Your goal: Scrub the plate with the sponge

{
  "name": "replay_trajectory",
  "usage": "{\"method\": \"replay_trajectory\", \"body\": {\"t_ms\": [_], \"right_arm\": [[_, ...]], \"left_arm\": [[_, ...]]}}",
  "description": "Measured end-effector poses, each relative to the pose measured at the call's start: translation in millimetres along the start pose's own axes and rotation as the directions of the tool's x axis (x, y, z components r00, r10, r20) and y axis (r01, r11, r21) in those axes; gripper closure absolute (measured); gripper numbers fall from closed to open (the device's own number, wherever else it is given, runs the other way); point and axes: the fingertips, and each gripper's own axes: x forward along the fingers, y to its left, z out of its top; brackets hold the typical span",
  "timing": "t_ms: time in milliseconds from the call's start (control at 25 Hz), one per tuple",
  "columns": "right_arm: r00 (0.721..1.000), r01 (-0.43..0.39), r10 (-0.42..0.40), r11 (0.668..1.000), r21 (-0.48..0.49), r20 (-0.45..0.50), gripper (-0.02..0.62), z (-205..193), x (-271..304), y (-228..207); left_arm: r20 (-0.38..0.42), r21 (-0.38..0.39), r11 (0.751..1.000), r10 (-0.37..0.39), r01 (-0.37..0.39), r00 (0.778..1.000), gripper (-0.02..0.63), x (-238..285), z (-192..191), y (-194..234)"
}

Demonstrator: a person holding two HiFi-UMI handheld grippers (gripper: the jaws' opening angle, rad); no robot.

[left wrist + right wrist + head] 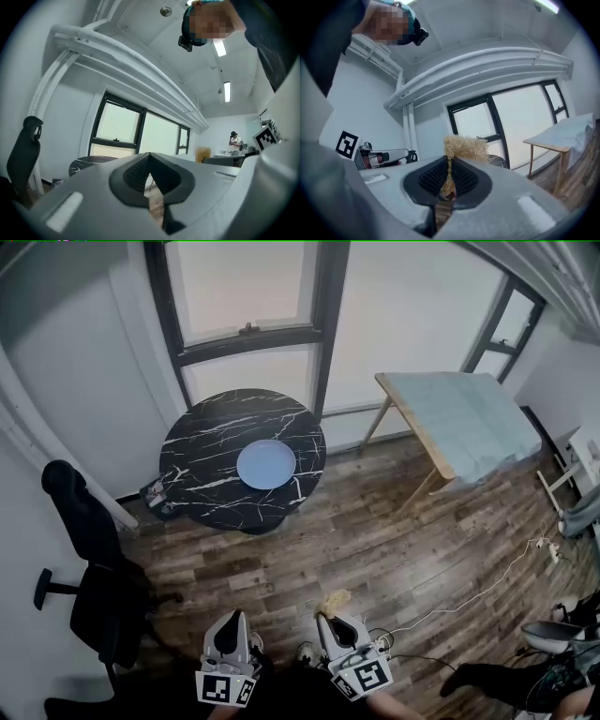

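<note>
The right gripper (pixel 449 180) is clamped on the lower edge of the straw-coloured fibrous sponge (pixel 465 147). The left gripper (pixel 150 178) is closed on nothing. The pale blue round plate (pixel 266 464) lies unbraced on the black marble round table (pixel 202 456), well apart from both. Likely faults are that the plate slides under scrubbing or the thinly pinched sponge pulls free.

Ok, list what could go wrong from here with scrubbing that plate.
1. The right gripper pinches only a thin part of the sponge; it may slip out under pressure.
2. The plate lies unheld on the round table, and the left gripper is shut and empty, so the plate may slide when scrubbed.
</note>
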Motion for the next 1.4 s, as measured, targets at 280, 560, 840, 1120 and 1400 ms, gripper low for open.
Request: {"method": "replay_trajectory", "body": {"t_ms": [280,560,840,1120,1400], "right_arm": [[0.998,-0.052,0.051,0.999,-0.010,-0.038,0.572,-15.0,-2.1,-25.3],[0.996,-0.037,0.035,0.999,-0.029,-0.079,0.572,-24.7,27.7,-46.5],[0.997,0.001,-0.006,0.998,-0.066,-0.077,0.572,-12.9,107.0,-63.6],[0.996,0.012,-0.021,0.995,-0.102,-0.092,0.572,-5.1,222.4,-63.1],[0.995,-0.001,-0.013,0.990,-0.138,-0.101,0.572,1.9,306.6,-76.1]], "left_arm": [[-0.027,-0.001,0.998,0.064,-0.064,0.998,0.606,5.7,-16.1,-10.7],[-0.061,-0.028,0.998,0.062,-0.064,0.996,0.606,50.1,-34.4,14.7],[-0.074,-0.073,0.997,0.002,-0.007,0.997,0.606,134.2,-29.2,65.6],[-0.149,-0.052,0.995,-0.088,0.081,0.985,0.604,210.0,-34.2,137.3],[-0.198,-0.063,0.992,-0.121,0.111,0.973,0.604,258.5,-40.0,189.5]]}}
